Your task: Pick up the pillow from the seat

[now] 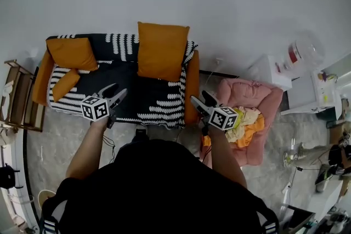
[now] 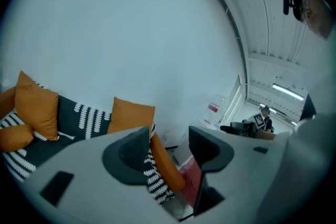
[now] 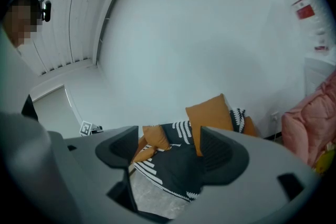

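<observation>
Left gripper (image 1: 118, 90) and right gripper (image 1: 199, 97), fingers (image 3: 220, 152) apart, empty, before orange pillow (image 1: 162, 51) on sofa (image 1: 126, 76).

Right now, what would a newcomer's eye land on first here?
The big orange pillow standing upright against the back of the black-and-white sofa grabs the eye first. Right of the sofa, a pink armchair holds a heap of clothes. The left tool and right tool hover open, empty, before the sofa.
</observation>
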Tool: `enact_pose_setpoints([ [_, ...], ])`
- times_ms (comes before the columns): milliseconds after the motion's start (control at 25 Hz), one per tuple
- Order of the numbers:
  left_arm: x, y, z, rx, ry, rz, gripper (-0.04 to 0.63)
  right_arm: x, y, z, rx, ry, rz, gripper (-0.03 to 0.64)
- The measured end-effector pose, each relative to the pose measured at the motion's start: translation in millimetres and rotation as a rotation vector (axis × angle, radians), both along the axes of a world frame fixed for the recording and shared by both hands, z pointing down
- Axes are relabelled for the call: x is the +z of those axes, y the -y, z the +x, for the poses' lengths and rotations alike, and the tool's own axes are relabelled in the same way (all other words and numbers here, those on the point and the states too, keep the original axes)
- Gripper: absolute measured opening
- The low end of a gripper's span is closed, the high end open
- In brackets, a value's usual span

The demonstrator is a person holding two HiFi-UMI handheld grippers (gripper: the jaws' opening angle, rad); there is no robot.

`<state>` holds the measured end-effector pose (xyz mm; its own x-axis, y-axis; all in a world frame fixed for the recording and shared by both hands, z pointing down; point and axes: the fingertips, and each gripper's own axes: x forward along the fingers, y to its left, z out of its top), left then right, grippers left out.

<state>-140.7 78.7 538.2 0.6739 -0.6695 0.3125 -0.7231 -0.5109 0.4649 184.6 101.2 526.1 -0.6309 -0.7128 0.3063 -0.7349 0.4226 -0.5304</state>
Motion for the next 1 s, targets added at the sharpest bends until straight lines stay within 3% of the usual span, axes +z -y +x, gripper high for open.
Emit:
enact_pose_setpoints([
  [400,-1.8,66.1,-16.5,0.021,-0.011,0.006,0.242,3.7,51.3,-17.5,0.049,-0.011,-0.017,0.367],
  [1000,0.8,152.1,-33.2,0.132,-0.013,0.003,0.248,12.4,115.0,-46.4,0.146,0.012,-0.035,0.367],
])
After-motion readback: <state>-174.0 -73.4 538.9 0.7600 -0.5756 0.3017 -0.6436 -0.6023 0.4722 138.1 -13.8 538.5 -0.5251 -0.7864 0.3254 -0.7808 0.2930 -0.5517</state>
